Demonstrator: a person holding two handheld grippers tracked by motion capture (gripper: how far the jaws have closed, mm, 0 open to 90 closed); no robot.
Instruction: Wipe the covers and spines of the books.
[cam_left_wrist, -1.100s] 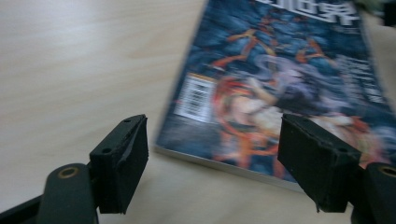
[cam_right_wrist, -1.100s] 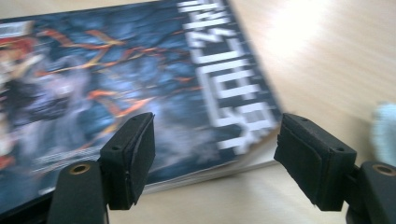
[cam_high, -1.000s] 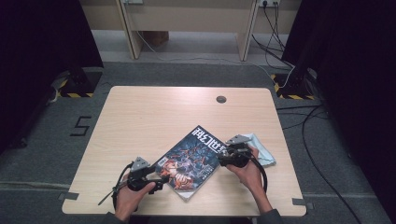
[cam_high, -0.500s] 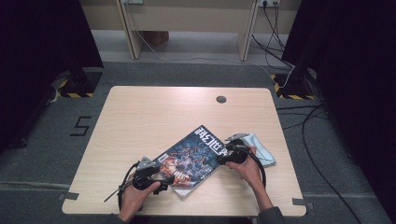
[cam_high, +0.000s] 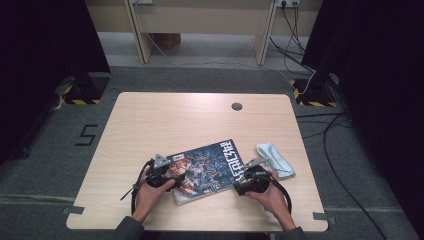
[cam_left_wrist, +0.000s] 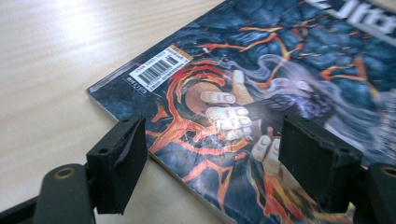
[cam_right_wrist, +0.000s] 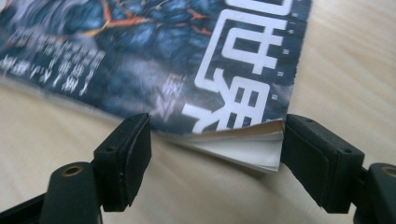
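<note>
A thin, floppy paperback magazine (cam_high: 205, 167) lies flat on the wooden table (cam_high: 165, 120); likely light and slippery-covered. The left gripper (cam_left_wrist: 212, 140) and right gripper (cam_right_wrist: 215, 140) straddle opposite corners, jaws apart, gripping nothing; the lifted page corner by the right gripper looks like the easiest hold.

High view: surface (cam_high: 200, 120) evenly lit from overhead, surroundings fall off to near black, overall soft and low-res. Left gripper view: hot glare on the wood top left, sheen on the book cover (cam_left_wrist: 261, 84), near edge blurred. Right gripper view: cover (cam_right_wrist: 140, 42) motion-smeared at left, faint shadow beneath pages.
</note>
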